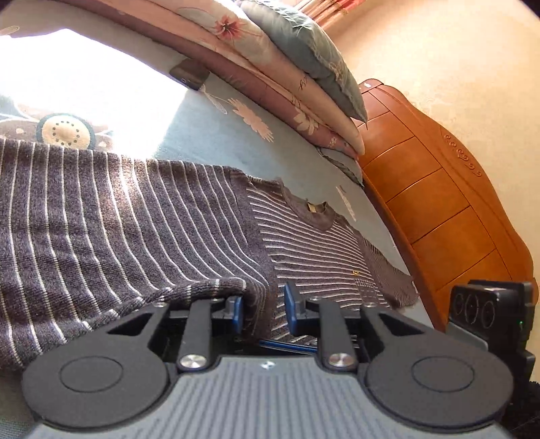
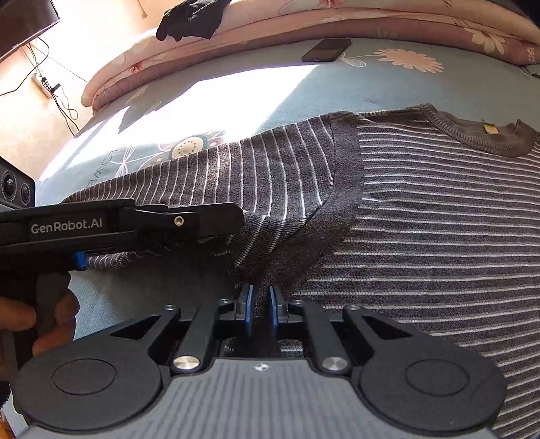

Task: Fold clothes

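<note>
Sweater (image 2: pixel 422 216): grey knit with thin white stripes, lying flat on the pale blue floral bedsheet (image 2: pixel 270 98), neckline toward the folded quilts (image 2: pixel 303 23) at the far edge. We see one sleeve (image 2: pixel 270 175) stretched sideways from the shoulder, partly in a bright patch of sunlight.

Left gripper (image 1: pixel 263 310): we hold it low at the sleeve's edge. Its jaws stand apart, and a rolled fold of the sleeve cuff (image 1: pixel 209 287) rests against the left blue pad (image 1: pixel 238 312); the right pad is clear of the cloth. In the right wrist view this same tool enters from the left, its black tip lying on the sleeve, with fingers (image 2: pixel 54 320) of a hand wrapped round its handle.

Right gripper (image 2: pixel 260 307): we hold it at the underarm area, where sleeve meets body. Its jaws are drawn close together with a narrow strip of knit between them, though we cannot tell whether the pads actually pinch it.

Other items: a dark phone (image 2: pixel 325 49) lies on the sheet just beside the quilts; a wooden headboard (image 1: pixel 438 209) stands at the bed's end; a black garment (image 2: pixel 189 17) sits on top of the quilts.
</note>
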Demonstrator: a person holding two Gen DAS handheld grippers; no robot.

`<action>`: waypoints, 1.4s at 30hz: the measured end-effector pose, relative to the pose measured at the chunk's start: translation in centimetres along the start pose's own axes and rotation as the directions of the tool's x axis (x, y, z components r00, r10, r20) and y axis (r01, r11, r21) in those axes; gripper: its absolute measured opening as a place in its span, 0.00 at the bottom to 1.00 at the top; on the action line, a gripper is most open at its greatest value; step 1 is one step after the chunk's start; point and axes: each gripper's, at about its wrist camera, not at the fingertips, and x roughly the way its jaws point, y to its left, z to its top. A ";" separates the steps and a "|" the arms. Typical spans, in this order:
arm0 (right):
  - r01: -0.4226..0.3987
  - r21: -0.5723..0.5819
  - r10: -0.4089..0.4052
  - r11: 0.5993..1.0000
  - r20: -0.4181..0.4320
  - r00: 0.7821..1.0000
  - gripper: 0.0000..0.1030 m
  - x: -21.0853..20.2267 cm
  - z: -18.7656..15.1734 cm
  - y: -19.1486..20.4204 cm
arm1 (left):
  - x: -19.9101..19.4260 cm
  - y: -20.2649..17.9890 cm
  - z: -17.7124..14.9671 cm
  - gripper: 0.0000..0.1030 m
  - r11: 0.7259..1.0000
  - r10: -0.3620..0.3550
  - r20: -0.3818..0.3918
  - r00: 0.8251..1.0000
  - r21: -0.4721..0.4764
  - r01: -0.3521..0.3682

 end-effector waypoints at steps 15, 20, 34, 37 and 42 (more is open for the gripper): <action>-0.040 0.164 0.043 0.986 -0.016 0.999 0.12 0.8 -0.3 -2.5 | 1.3 1.5 -1.5 0.22 0.994 -0.072 -0.081 0.994 -0.087 0.065; -0.051 0.190 0.053 0.981 -0.006 0.999 0.13 -0.6 -0.3 -3.2 | 1.5 2.2 -1.5 0.23 0.988 -0.091 -0.077 0.993 -0.132 0.080; -0.088 0.250 0.089 0.964 0.008 0.996 0.12 -0.5 -1.5 -3.6 | 1.3 3.9 -2.0 0.40 0.957 -0.139 0.000 0.990 -0.258 0.134; -0.080 0.266 0.084 0.961 -0.001 0.996 0.12 -1.5 -2.2 -4.2 | 1.2 4.9 -2.3 0.41 0.936 -0.140 0.056 0.989 -0.319 0.150; -0.108 0.269 0.105 0.957 0.024 0.994 0.13 -1.7 -2.1 -4.0 | 1.8 6.2 -3.2 0.42 0.891 -0.170 0.068 0.983 -0.415 0.183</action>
